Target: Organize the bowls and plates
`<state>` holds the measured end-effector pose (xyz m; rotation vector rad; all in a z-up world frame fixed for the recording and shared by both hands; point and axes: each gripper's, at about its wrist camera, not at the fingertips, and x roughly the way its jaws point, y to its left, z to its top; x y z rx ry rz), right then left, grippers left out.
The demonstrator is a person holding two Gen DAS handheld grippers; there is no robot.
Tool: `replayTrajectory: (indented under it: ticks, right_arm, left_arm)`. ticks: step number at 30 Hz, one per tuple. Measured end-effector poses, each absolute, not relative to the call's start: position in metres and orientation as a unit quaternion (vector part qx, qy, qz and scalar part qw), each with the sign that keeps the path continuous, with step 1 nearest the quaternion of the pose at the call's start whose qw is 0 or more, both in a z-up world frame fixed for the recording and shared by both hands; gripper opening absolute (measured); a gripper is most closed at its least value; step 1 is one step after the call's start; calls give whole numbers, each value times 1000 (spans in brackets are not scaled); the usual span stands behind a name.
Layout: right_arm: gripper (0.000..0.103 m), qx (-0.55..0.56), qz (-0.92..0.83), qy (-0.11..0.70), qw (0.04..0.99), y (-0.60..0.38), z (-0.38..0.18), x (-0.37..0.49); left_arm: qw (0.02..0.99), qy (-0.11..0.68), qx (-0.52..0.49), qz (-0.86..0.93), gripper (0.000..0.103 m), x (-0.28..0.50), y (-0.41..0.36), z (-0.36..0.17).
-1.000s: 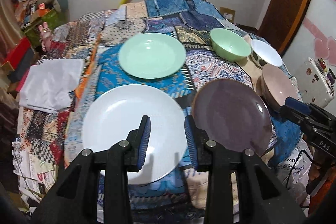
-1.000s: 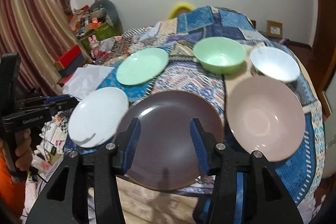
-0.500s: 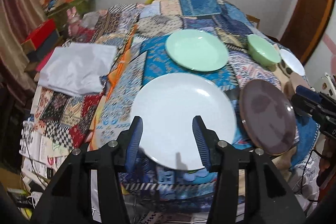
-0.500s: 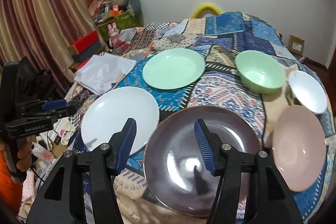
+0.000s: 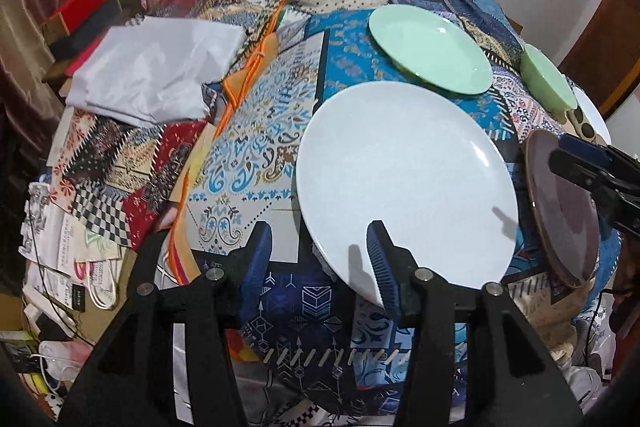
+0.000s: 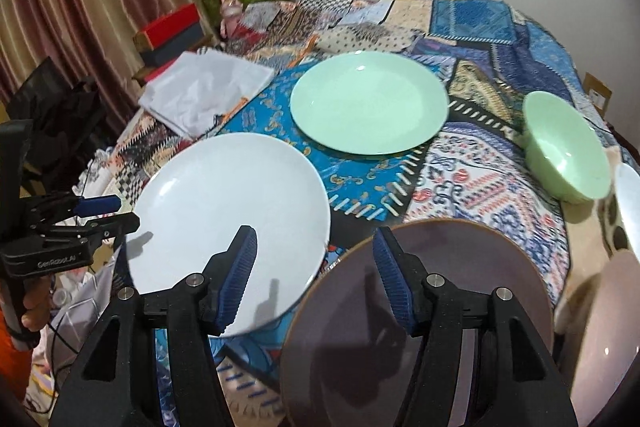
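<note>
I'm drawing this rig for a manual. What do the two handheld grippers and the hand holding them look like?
Both the left gripper and right gripper have matte black angular frames with silver screws and two fingers faced with ribbed blue pads. From the right wrist view, the left gripper's black body carries white "GenRobot.AI" lettering, and a bare hand grips its handle beside an orange sleeve.

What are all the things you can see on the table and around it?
White plate: 1, white, near left side of the table.
Green plate: 1, mint green, behind the white plate.
Brown plate: 1, dark brown, near edge, right of the white plate.
Green bowl: 1, mint green, right side.
White bowl: 1, white, far right, cut off.
Pink bowl: 1, pale pink, near right corner.
Tablecloth: 1, patchwork, mostly blue.
White cloth: 1, white, folded, left edge.
Left hand-held gripper: 1, black with blue pads, open at the white plate's rim.
Right hand-held gripper: 1, same, open over the plates.
</note>
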<state>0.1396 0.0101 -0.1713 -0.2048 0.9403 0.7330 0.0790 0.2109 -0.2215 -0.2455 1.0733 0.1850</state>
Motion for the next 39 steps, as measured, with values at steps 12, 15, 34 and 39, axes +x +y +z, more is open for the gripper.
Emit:
replayTrajectory:
  ticks: [12, 15, 34, 39]
  right_arm:
    - [56, -126, 364, 484, 786, 36, -198, 159]
    - [52, -130, 365, 487, 783, 38, -200, 162]
    - [34, -169, 371, 502, 763, 56, -216, 172]
    - [31, -145, 370, 503, 767, 51, -215, 173]
  left_arm:
    - [838, 524, -135, 70, 49, 87, 218, -245]
    - [839, 522, -141, 64, 49, 88, 218, -247]
    - [843, 516, -145, 42, 39, 95, 210, -251]
    - [840, 519, -150, 45, 39, 95, 211, -251]
